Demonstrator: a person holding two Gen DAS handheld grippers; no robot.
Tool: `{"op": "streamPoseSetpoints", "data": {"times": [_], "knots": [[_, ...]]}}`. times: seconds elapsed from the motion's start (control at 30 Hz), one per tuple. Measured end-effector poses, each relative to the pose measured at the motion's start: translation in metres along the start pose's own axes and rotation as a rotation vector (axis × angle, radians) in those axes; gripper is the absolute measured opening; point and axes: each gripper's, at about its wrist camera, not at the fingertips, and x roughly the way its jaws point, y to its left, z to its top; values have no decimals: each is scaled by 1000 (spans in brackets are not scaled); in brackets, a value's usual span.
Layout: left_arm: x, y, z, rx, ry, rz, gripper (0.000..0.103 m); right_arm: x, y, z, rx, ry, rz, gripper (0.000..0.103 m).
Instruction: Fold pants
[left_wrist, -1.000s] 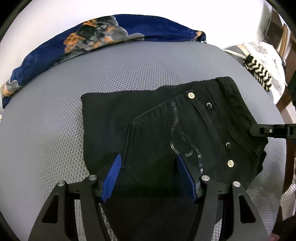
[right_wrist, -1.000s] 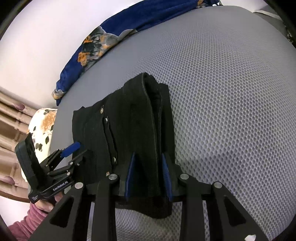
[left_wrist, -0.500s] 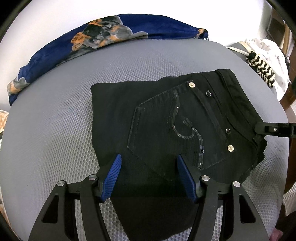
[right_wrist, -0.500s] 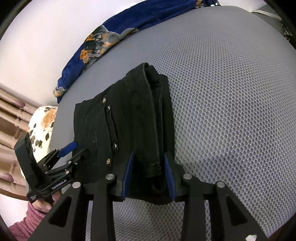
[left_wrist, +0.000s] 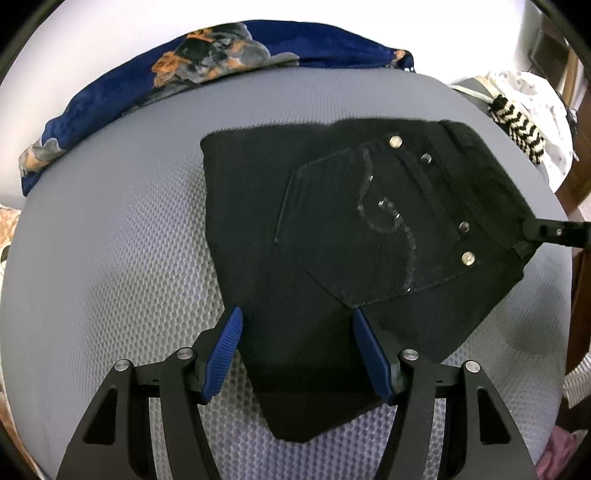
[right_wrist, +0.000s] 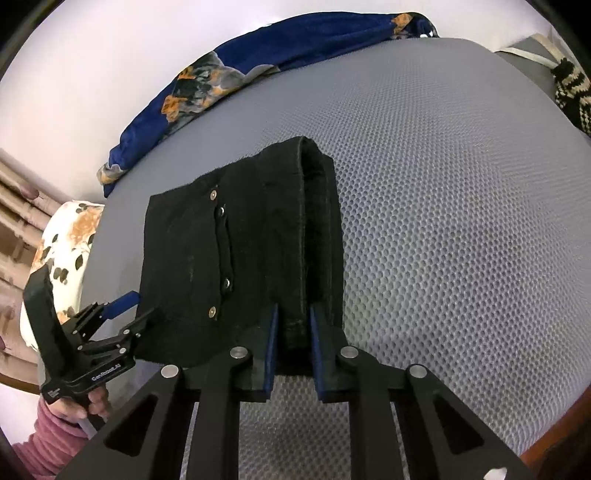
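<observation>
1. Between the blue pads of my right claw (right_wrist: 292, 325) sits the thick folded edge of the black pants (right_wrist: 236, 258); the jaws have just been closing and now pinch that edge, with only a narrow gap left between them.
2. My left claw (left_wrist: 295, 325) stands about half open, its two blue pads either side of the near part of the pants (left_wrist: 351, 229). The cloth lies between them, but the pads do not press on it.
3. From the right-hand camera, the left claw (right_wrist: 127, 314) shows at the pants' left edge, held by a hand (right_wrist: 86, 404) in a pink sleeve (right_wrist: 48, 443).
4. From the left-hand camera, the tip of my right claw (left_wrist: 528, 230) touches the pants' right edge, by the waistband.
5. The pants lie folded into a compact dark packet, back pocket (left_wrist: 354, 225) up, with a pale curl of sequins on it and metal studs (left_wrist: 468, 257) along the pocket's top edge.
6. They rest on a grey mesh bed cover (right_wrist: 461, 221), roughly in its middle.
7. Along the far edge of the bed lies a dark blue blanket (left_wrist: 258, 48) with orange and grey patches.
8. A black-and-white zigzag knit (left_wrist: 517, 123) lies at the far right corner, and a flowered pillow (right_wrist: 70, 243) sits off the left side of the bed.
</observation>
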Motion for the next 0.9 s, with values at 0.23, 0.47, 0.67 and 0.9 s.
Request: {"op": "streamPoseSetpoints", "data": {"times": [0.23,0.47,0.67,0.9], "knots": [[11,8,-1,-43,32,-25,67,16,-16,-4,47,36,10,14],[8,11,0,-69,31,-23,69,14,-16,0,57,49,20,25],[5,9,4,-80,35,4,69,15,-21,1,75,47,7,36],[1,4,6,-66,23,39,69,15,-21,4,59,57,-1,40]]}}
